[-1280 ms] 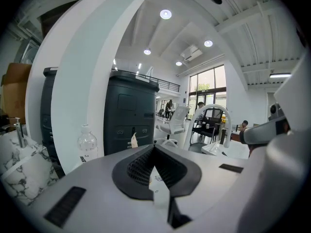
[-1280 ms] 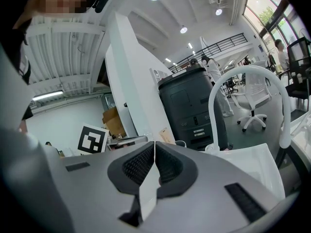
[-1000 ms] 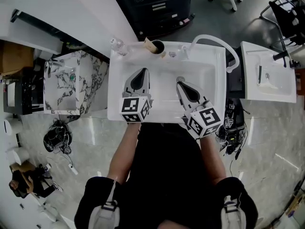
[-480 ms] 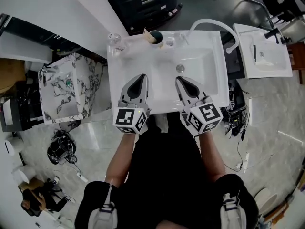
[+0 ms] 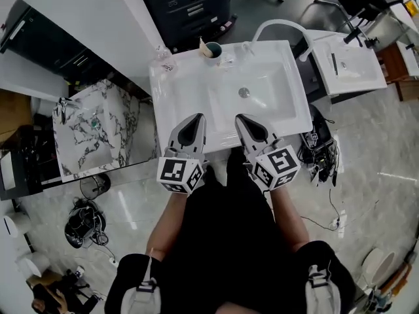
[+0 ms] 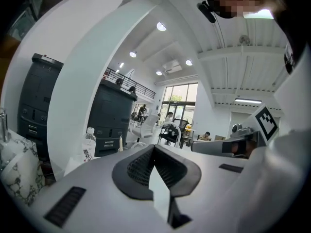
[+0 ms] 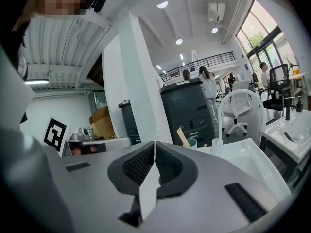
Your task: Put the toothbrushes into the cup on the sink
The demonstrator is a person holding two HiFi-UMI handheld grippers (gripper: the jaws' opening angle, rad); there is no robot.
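A teal cup stands on the back rim of the white sink, with a pale toothbrush leaning out of it. The right gripper view shows the same cup and toothbrush far ahead of the jaws. My left gripper hangs over the sink's front edge, shut and empty. Beside it, my right gripper is also shut with nothing held. In their own views the left gripper and the right gripper both show pads pressed together.
A water bottle lies on the sink's back left corner. A marbled basin stands to the left and another white sink to the right. A dark cabinet is behind. A white hose arches over the back right.
Both grippers have drawn back from over the basin to the sink's front edge, and the sink now sits farther up the head view. Both stay shut and empty.
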